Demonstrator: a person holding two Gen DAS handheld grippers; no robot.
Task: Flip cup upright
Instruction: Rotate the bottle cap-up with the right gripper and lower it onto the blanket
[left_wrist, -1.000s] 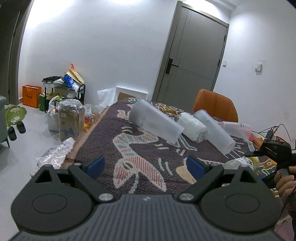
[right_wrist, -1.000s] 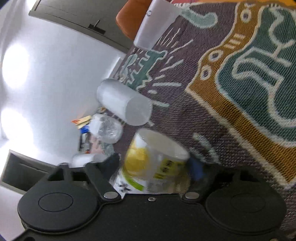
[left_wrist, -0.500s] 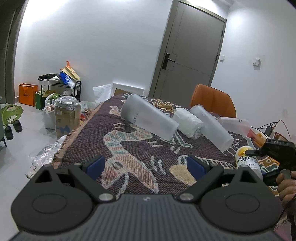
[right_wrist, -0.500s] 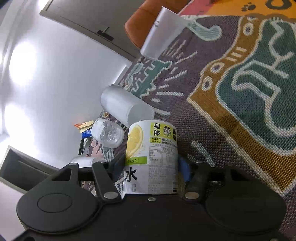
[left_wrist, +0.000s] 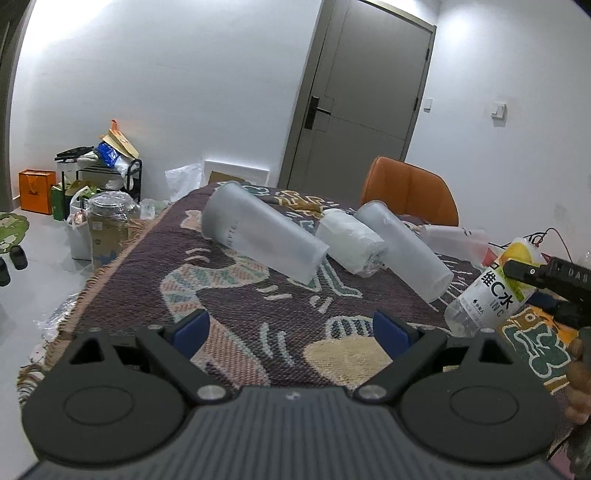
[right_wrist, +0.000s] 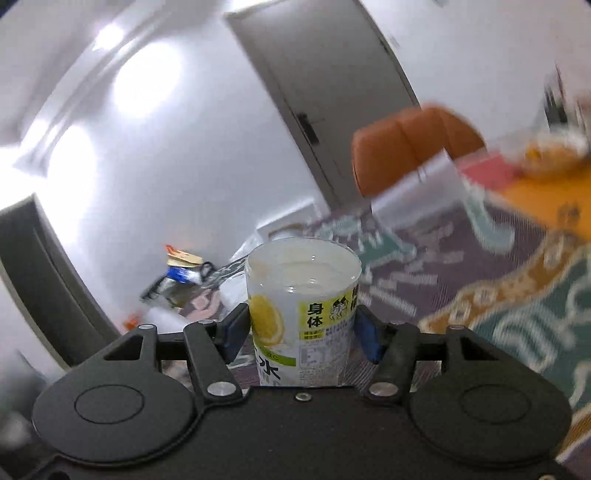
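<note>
Lifted and tilted since earlier, clear lemon-label plastic cup (right_wrist: 303, 310) sits clamped in right gripper (right_wrist: 301, 332); left gripper (left_wrist: 291, 328) gapes wide over near patterned woven cloth (left_wrist: 236, 295).

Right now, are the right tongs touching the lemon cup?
Touching. The right wrist view shows the right tongs with both blue pads pressed against the sides of the lemon cup, no gap. The left wrist view shows it lifted and tilted.

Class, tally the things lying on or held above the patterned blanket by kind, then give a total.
Frosted cups, on their sides: 3
Wrapped white bundle: 1
Lemon-label bottle, held tilted: 1
Total: 5
</note>
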